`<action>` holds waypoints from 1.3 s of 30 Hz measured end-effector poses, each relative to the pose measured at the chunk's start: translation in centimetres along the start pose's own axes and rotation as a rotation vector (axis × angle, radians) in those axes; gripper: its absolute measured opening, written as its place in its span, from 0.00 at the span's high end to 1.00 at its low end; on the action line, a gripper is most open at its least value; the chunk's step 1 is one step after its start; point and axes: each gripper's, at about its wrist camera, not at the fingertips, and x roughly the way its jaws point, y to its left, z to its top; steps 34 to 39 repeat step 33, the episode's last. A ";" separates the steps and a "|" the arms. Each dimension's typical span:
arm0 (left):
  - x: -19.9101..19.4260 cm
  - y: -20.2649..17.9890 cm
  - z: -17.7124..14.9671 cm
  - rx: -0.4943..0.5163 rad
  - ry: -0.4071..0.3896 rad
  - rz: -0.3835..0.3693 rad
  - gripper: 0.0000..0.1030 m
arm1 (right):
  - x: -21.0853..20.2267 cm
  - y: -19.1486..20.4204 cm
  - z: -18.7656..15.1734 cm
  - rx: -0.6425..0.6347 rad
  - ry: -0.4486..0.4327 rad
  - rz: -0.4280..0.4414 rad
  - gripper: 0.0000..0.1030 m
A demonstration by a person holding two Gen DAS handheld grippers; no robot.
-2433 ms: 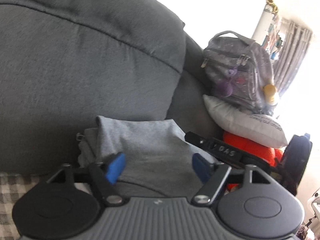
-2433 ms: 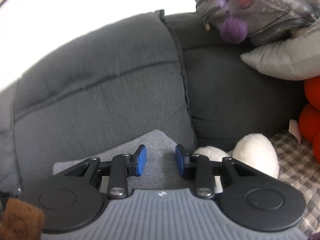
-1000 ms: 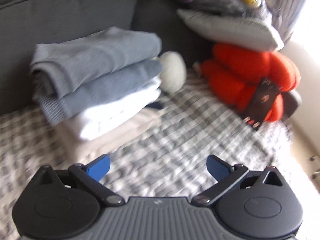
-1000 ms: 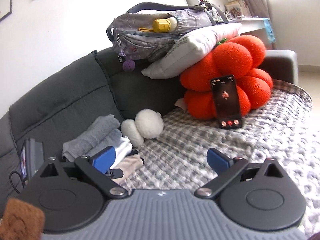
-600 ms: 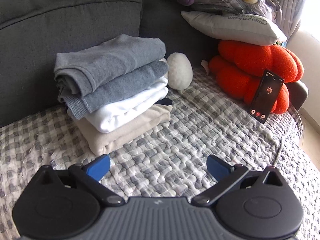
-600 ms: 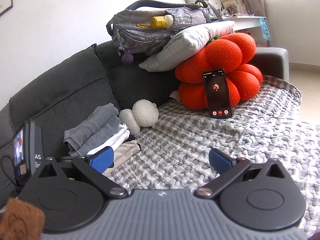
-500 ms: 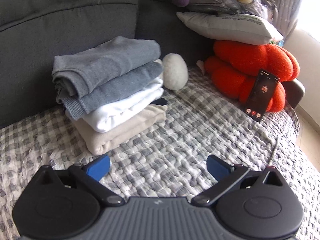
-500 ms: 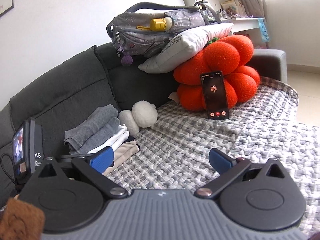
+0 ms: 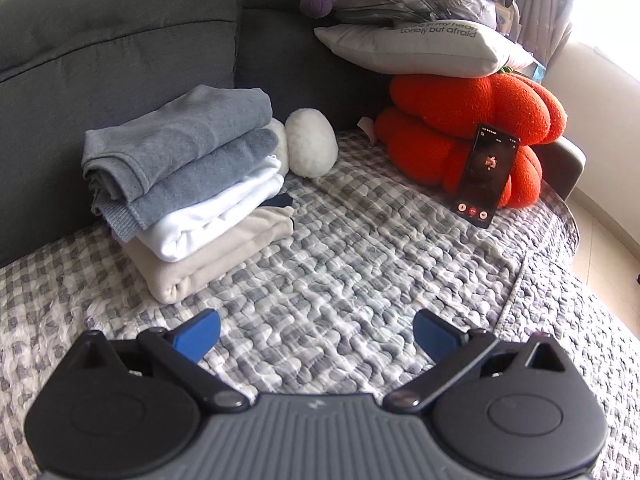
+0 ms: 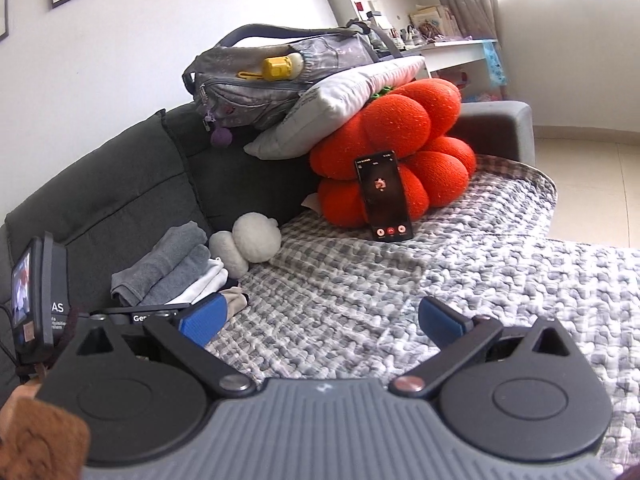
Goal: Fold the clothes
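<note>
Both claws (spread, empty) back from folded stack (image 9: 188, 184) — bare quilt (image 9: 360, 280) ahead.

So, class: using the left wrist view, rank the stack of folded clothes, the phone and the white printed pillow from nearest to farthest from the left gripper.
1. Stack of folded clothes: ahead-left of the open left gripper, on the quilt.
2. Phone: ahead-right, propped against the orange cushion.
3. White printed pillow: farthest, lying atop that cushion.
</note>
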 end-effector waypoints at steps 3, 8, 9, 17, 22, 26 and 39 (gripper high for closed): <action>-0.2 -0.2 -0.1 -0.011 -0.001 0.014 0.00 | -0.3 -0.3 -0.1 -0.001 0.002 -0.003 0.00; -0.6 0.0 -0.4 -0.029 -0.016 0.081 0.00 | 0.1 -0.2 -0.3 -0.017 0.042 0.019 0.00; -0.7 0.2 -0.5 -0.037 -0.022 0.099 0.00 | 0.5 0.0 -0.4 -0.026 0.060 0.025 0.00; -0.9 2.4 -0.5 -0.086 -0.019 0.177 0.00 | 2.8 3.1 -1.0 -0.107 0.141 0.066 0.00; -1.0 3.1 -0.6 -0.095 -0.019 0.185 0.00 | 3.3 4.3 -1.1 -0.123 0.154 0.099 0.00; -1.1 3.3 -0.6 -0.100 -0.018 0.187 0.00 | 3.3 4.6 -1.1 -0.130 0.160 0.102 0.00; -1.0 3.3 -0.6 -0.098 -0.013 0.176 0.00 | 3.2 4.3 -0.9 -0.120 0.163 0.082 0.00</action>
